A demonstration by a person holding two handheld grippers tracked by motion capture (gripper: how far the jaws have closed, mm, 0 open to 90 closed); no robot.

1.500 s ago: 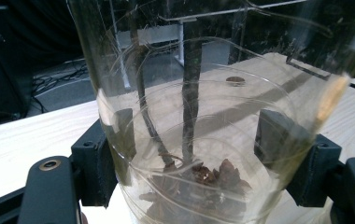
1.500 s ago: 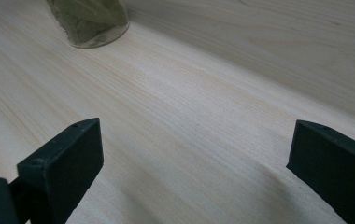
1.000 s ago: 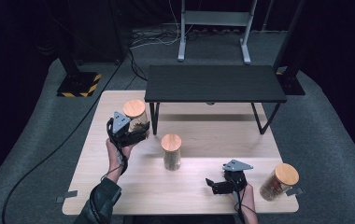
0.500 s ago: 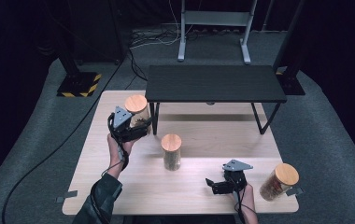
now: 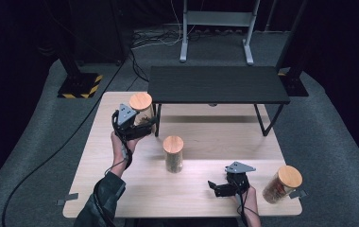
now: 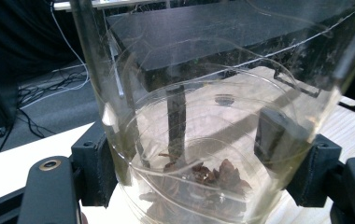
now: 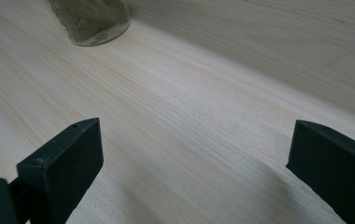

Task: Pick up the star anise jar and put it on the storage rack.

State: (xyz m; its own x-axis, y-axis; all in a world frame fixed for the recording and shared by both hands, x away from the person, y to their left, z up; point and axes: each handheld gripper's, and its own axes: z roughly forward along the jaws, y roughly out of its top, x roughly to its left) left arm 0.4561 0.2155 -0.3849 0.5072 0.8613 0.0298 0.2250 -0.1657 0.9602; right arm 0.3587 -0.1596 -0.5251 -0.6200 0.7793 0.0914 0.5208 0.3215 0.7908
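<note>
One jar [image 5: 141,109] is up off the desk [image 5: 196,189], pinched low on its glass by the left gripper [image 5: 142,126] beside the black shelf [image 5: 217,84]; where it will go I can't tell. Two jars [image 5: 173,153] stand untouched. The right gripper [image 5: 217,188] rests, jaws spread, empty.

clear cork-lidded jar [image 5: 141,112] of brown bits, upright beside the black shelf [image 5: 217,85].

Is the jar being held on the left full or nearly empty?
Nearly empty: through the jar's clear wall, a small brown pile sits at the bottom. Left gripper holds it.
</note>
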